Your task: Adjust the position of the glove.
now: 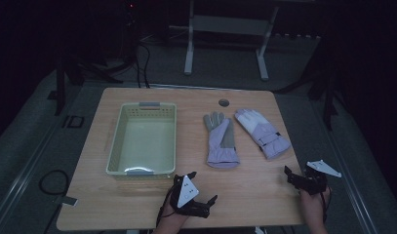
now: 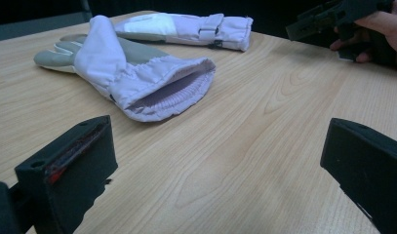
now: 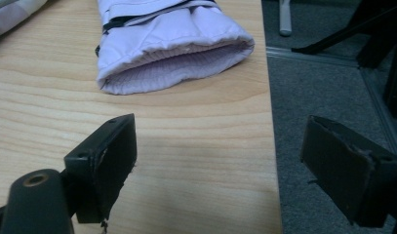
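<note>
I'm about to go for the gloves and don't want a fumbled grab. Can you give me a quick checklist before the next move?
1. Left hand-held gripper open, nothing between jaws: ok.
2. Right hand-held gripper open, nothing between jaws: ok.
3. Left glove lying flat, cuff facing the left hand-held gripper: ok.
4. Right glove on the table, cuff near the table's right edge: ok.
5. Basket holding nothing, open top: ok.
6. Gloves apart, not overlapping: ok.

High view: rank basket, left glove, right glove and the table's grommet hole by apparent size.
1. Basket, clearly the largest.
2–3. Left glove and right glove: they look alike in size, so no ranking; the right one lies at an angle.
4. Grommet hole, the smallest.
</note>
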